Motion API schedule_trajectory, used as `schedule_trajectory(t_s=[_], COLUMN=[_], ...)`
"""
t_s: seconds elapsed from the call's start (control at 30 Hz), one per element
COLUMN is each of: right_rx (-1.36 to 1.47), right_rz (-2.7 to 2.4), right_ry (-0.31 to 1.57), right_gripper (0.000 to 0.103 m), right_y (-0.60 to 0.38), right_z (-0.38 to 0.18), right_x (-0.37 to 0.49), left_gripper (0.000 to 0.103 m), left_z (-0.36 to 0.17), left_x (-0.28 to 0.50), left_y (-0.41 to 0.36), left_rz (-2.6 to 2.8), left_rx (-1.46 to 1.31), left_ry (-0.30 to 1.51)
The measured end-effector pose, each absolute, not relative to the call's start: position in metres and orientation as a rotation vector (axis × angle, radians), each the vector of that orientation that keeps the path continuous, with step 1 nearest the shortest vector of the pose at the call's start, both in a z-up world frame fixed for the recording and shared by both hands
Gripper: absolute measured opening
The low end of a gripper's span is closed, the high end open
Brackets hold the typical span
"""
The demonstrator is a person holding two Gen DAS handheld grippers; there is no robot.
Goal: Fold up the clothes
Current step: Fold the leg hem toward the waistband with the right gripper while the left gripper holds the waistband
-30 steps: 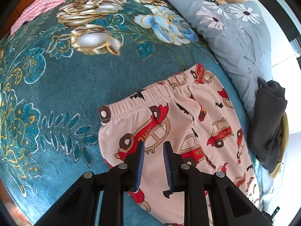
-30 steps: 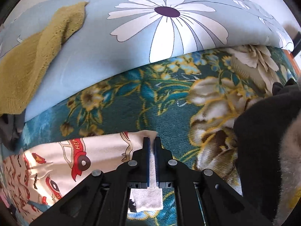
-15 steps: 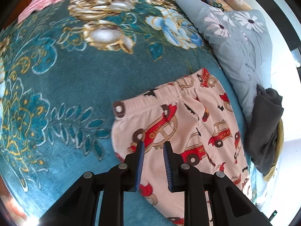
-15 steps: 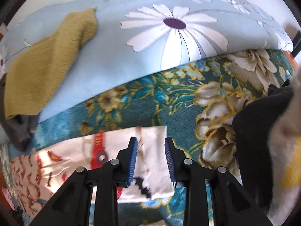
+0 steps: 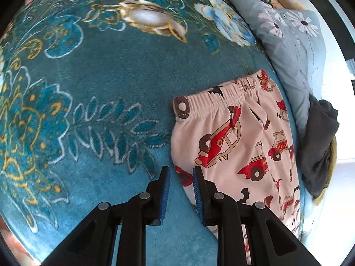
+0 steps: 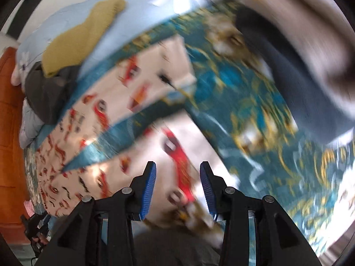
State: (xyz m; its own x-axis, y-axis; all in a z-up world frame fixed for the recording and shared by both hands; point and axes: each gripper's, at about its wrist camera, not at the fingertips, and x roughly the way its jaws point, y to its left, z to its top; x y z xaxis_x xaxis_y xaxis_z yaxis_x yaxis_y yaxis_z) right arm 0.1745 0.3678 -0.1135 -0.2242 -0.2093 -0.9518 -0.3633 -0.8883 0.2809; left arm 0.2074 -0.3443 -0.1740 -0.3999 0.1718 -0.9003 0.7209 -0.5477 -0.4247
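Pink trousers printed with red cars lie flat on a teal floral blanket, waistband towards the far side. My left gripper hovers over their left edge below the waistband. Its pads stand a narrow gap apart with nothing pinched. The right wrist view is smeared by motion. There the two trouser legs spread apart on the blanket. My right gripper is above the nearer leg, its jaws opening and no cloth between the pads.
A grey-blue flowered duvet lies along the right side with a dark grey garment draped on it. A mustard knit rests on the duvet. A dark cloth lies to the right, and an orange wooden bed frame is at the left.
My right gripper has let go of the trouser leg's hem, opened and swept quickly sideways over the legs. The left gripper has moved over to the trousers' left edge.
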Motion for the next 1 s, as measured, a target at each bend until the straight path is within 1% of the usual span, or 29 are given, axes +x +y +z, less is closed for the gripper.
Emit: schedule_trajectory(t_s=[0.17,0.27,0.37,0.43,0.5,0.53,0.57,0.6,0.63,0.67,0.7,0.77,0.83,0.9,1.0], right_rx=[-1.858,-1.849,-1.791,-1.758,-1.73,-1.715,-1.703,-1.693,-1.687,-1.688,-1.688,-1.682,-1.659,-1.627,-1.573], right_rz=[2.146,2.09,2.059,2.054,2.05,2.048,2.046,2.042,2.038,2.036,2.038,2.048,2.07,2.103,2.157], right_ry=[0.893,0.973,1.079,1.155,1.225,1.259,1.289,1.314,1.33,1.336,1.347,1.374,1.391,1.393,1.392], right_gripper=[0.042,0.042,0.042,0.045,0.044,0.042,0.038,0.031,0.027,0.021,0.019,0.015,0.014,0.012,0.012], right_y=[0.382,0.385,0.39,0.394,0.397,0.398,0.398,0.398,0.398,0.397,0.396,0.395,0.393,0.392,0.392], right_z=[-0.141,-0.156,-0.163,-0.165,-0.167,-0.168,-0.169,-0.17,-0.17,-0.171,-0.171,-0.171,-0.165,-0.156,-0.14], right_x=[0.194,0.196,0.197,0.198,0.199,0.2,0.2,0.201,0.201,0.202,0.201,0.201,0.197,0.193,0.191], left_gripper=[0.024,0.024,0.024,0.024,0.023,0.023,0.022,0.021,0.021,0.021,0.021,0.021,0.016,0.007,0.005], left_z=[-0.177,-0.177,-0.178,-0.178,-0.18,-0.181,-0.182,-0.183,-0.184,-0.185,-0.185,-0.186,-0.186,-0.186,-0.176], left_x=[0.201,0.204,0.205,0.204,0.203,0.204,0.205,0.206,0.207,0.209,0.21,0.212,0.212,0.212,0.207], left_y=[-0.346,-0.349,-0.351,-0.351,-0.351,-0.352,-0.354,-0.355,-0.357,-0.358,-0.358,-0.359,-0.36,-0.361,-0.362], left_rz=[-2.015,-1.987,-1.986,-1.995,-2.004,-2.006,-2.007,-2.007,-2.008,-2.008,-2.007,-2.006,-2.004,-1.998,-2.023], left_rx=[1.45,1.387,1.368,1.358,1.346,1.338,1.328,1.319,1.309,1.301,1.295,1.281,1.262,1.236,1.185], left_ry=[1.198,1.212,1.219,1.218,1.231,1.247,1.266,1.285,1.304,1.318,1.33,1.351,1.372,1.404,1.409])
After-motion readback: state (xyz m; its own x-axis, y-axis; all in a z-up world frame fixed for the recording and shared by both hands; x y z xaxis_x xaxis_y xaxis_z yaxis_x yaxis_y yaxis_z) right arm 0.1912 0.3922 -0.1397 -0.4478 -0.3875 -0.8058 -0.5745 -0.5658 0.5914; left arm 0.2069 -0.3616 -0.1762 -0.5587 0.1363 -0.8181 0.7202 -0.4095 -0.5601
